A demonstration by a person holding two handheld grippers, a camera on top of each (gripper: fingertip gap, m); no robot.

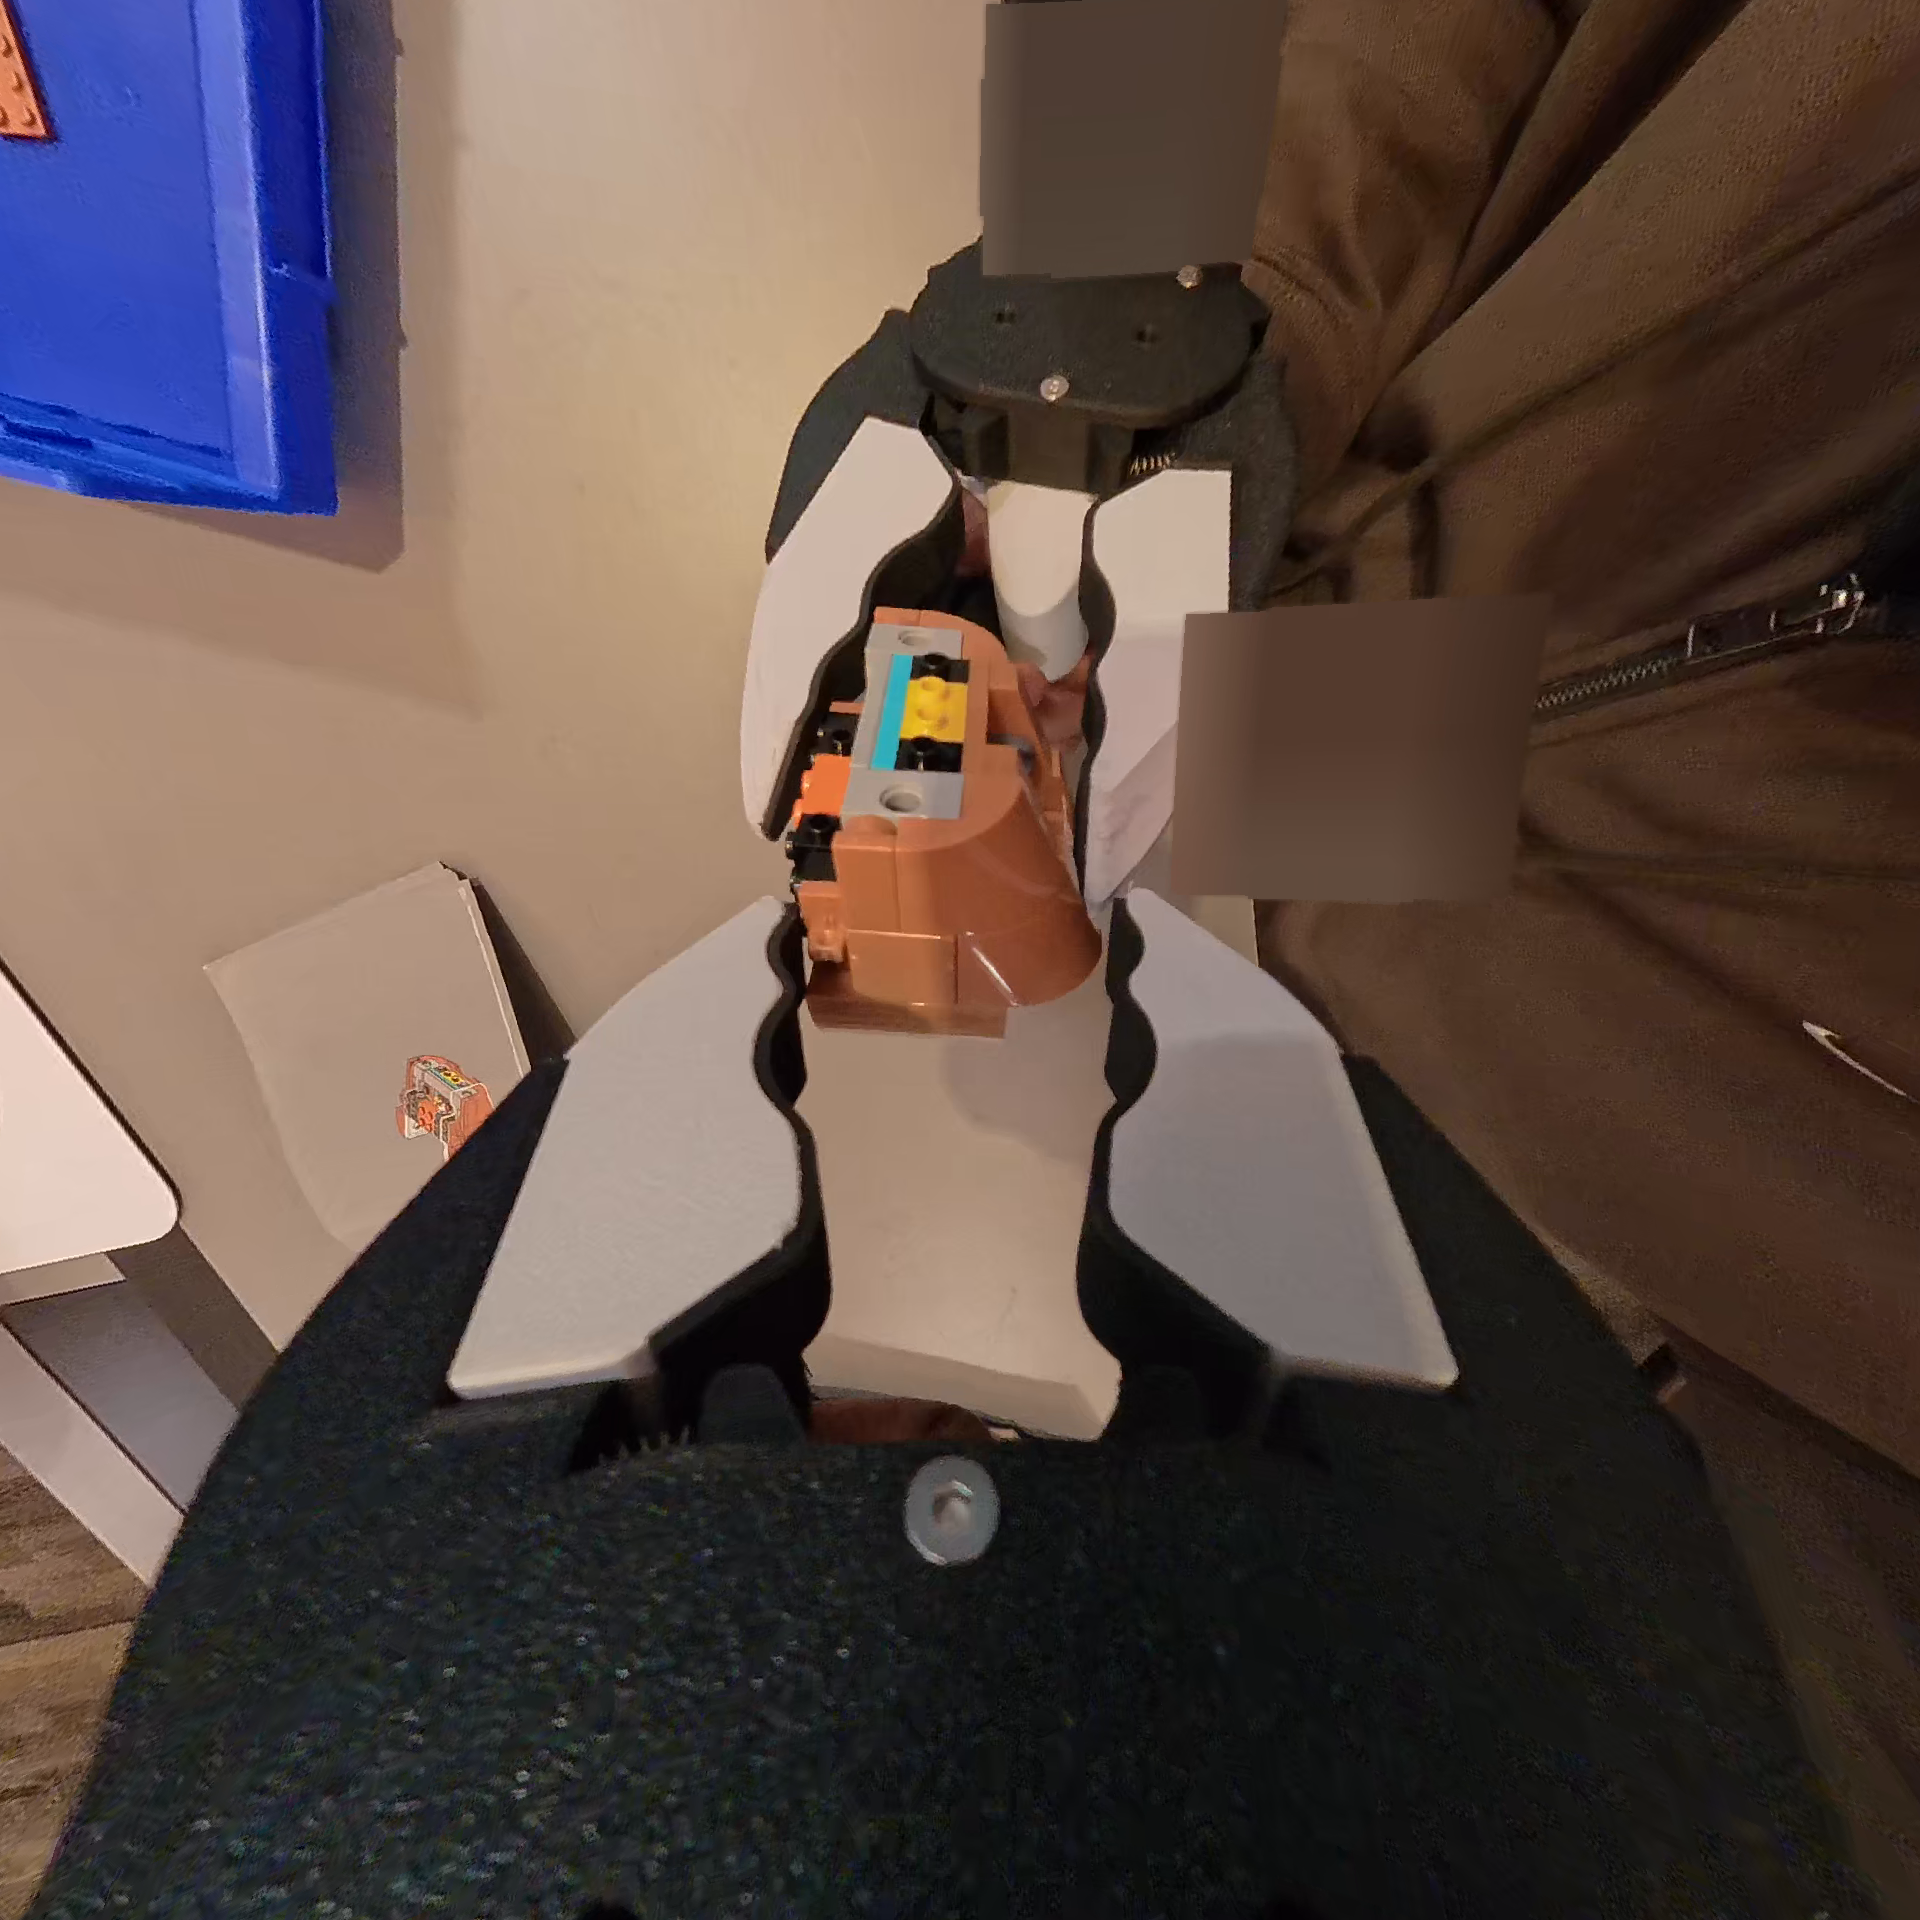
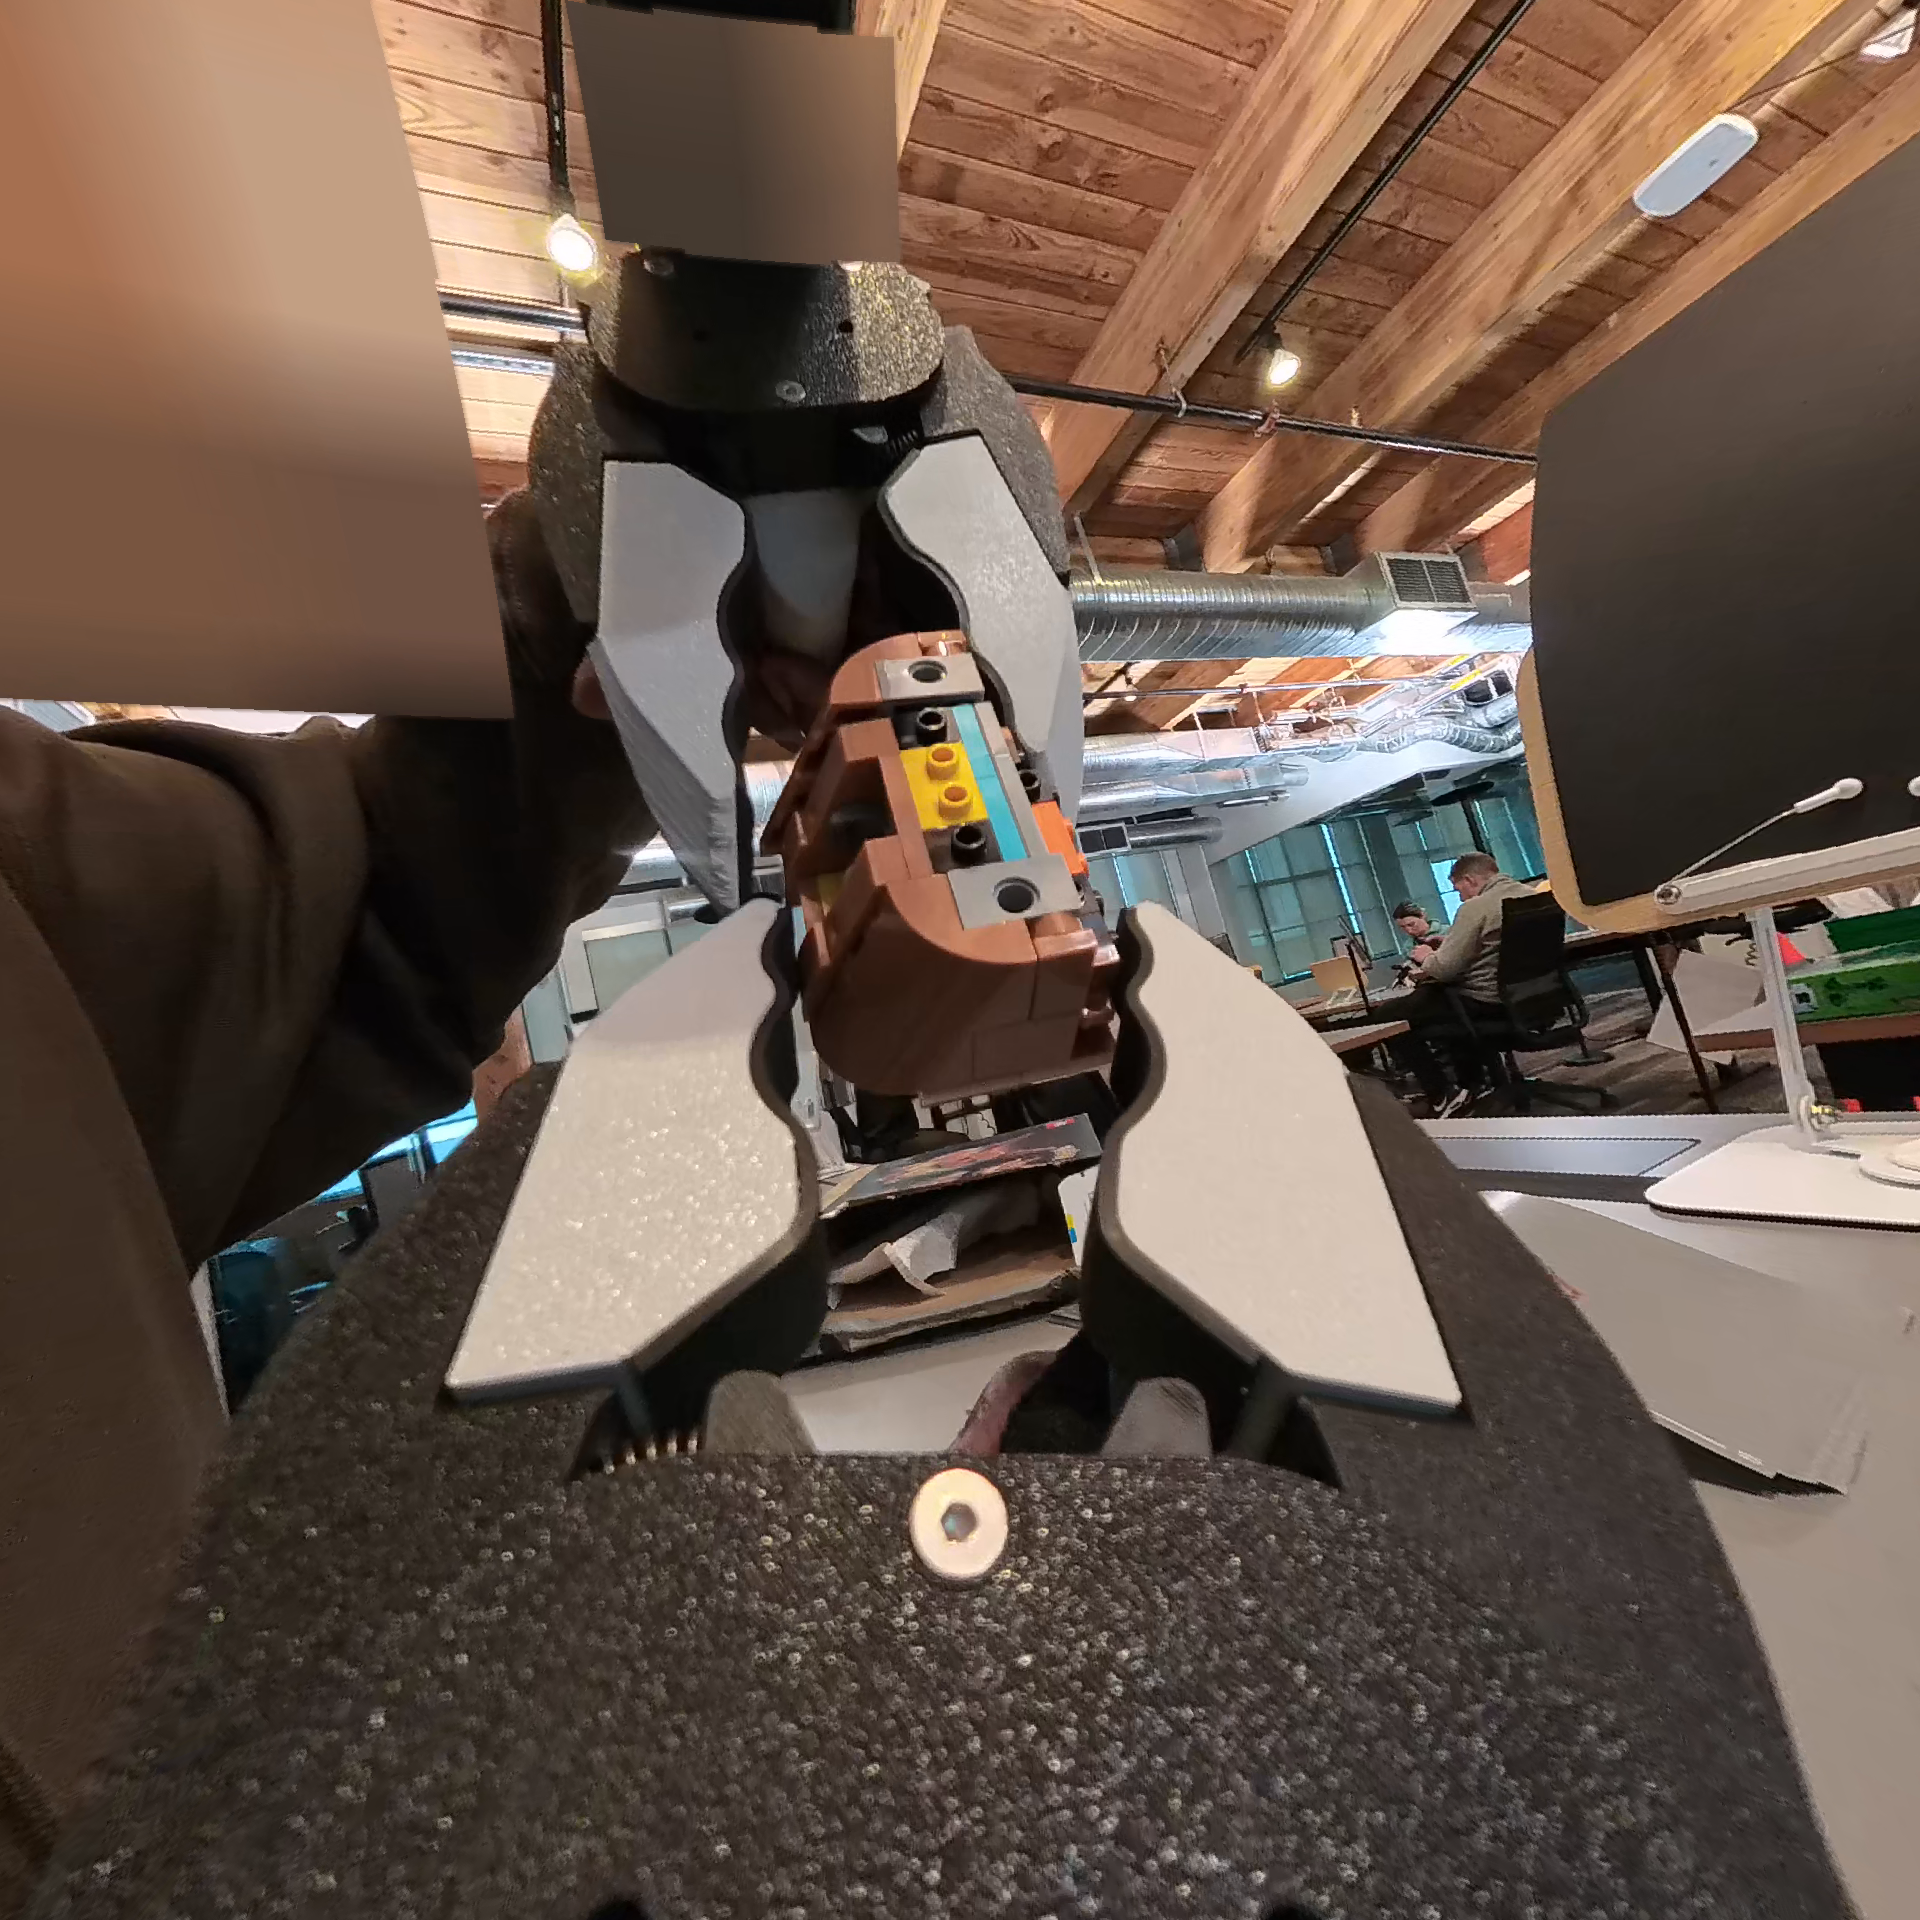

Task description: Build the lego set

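A brown lego model with a grey top, a teal strip and a yellow brick is held in the air between my two grippers, which face each other. My left gripper is shut on its near end, one fingertip on each side. My right gripper reaches in from above and is shut on its far end. In the right wrist view the model sits between the fingertips of my right gripper, and the left gripper grips it from above.
A blue bin and an instruction booklet lie on the beige table. A person's brown jacket is close on the right. A dark monitor on a white stand and a cardboard box are nearby. People sit far back.
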